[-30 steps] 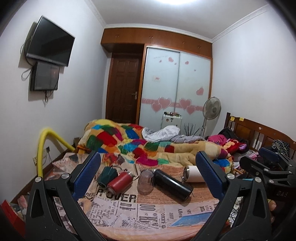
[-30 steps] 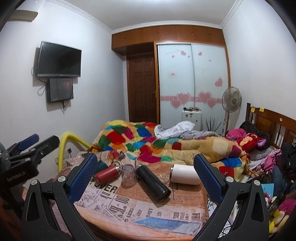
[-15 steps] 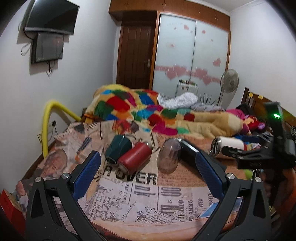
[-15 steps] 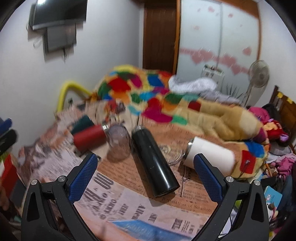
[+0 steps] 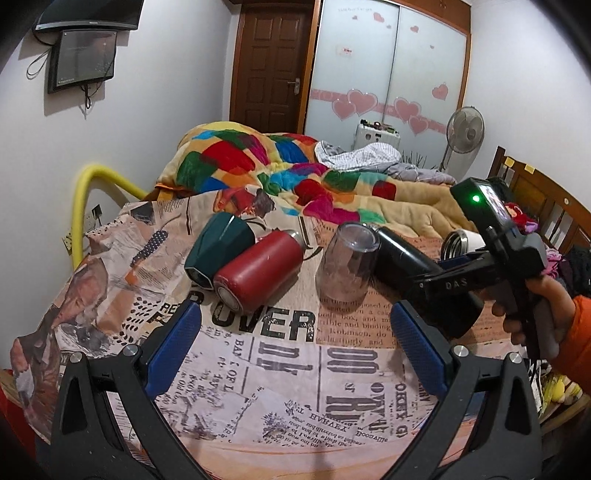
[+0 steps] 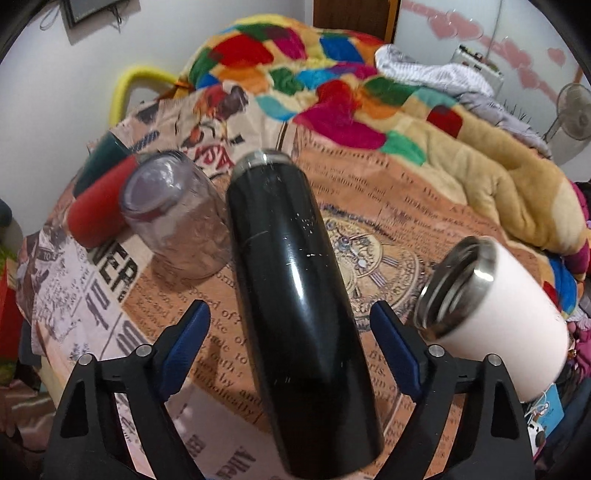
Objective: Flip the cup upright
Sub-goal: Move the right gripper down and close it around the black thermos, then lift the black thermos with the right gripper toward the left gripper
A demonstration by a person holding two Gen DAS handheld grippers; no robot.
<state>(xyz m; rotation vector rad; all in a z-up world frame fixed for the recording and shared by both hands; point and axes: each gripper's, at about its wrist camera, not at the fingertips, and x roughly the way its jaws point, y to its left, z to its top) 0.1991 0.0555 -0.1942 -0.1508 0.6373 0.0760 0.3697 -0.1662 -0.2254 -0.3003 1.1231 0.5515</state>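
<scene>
black flask (image 6: 291, 280), red bottle (image 5: 258, 269), newsprint-patterned cloth (image 5: 295, 369), patchwork multicolour blanket (image 5: 258, 155)

Home bedroom, bed (image 5: 413, 206) with patchwork blanket (image 5: 258, 158), sliding wardrobe (image 5: 388, 62) (pink heart stickers), wooden door (image 5: 271, 62), wall television (image 5: 88, 14), standing fan (image 5: 464, 131)

White walls carry a dark television (image 5: 88, 14), with a brown door (image 5: 271, 62), heart-decorated wardrobe (image 5: 391, 74), standing fan (image 5: 464, 133) and a bed under a patchwork blanket (image 5: 251, 158).
</scene>
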